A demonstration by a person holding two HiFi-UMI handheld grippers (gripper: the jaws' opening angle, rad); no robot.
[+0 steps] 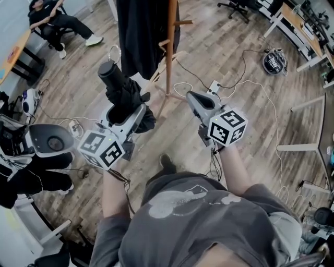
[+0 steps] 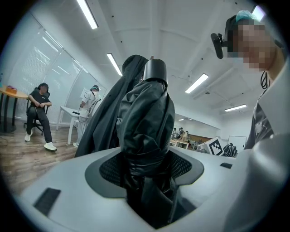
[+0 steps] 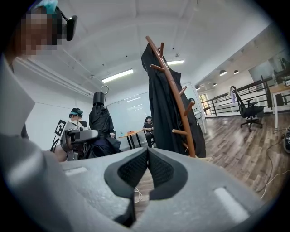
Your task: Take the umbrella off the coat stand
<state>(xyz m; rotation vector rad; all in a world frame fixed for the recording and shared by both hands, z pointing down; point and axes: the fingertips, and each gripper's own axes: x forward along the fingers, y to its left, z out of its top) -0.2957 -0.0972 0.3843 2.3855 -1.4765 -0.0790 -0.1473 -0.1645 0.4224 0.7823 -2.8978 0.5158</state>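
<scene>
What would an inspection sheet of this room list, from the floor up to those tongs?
Surface: wood-plank floor.
Job's things: folded black umbrella, off the coat stand and apart from it; a dark coat hangs on the stand.
Clutter: round black device on the floor; I cannot tell what it is.
Tongs: left tongs shut on the umbrella; right tongs shut, nothing in them.
Cables: white cables trail loose over the floor.
Surroundings: seated person, desks, office chair.
</scene>
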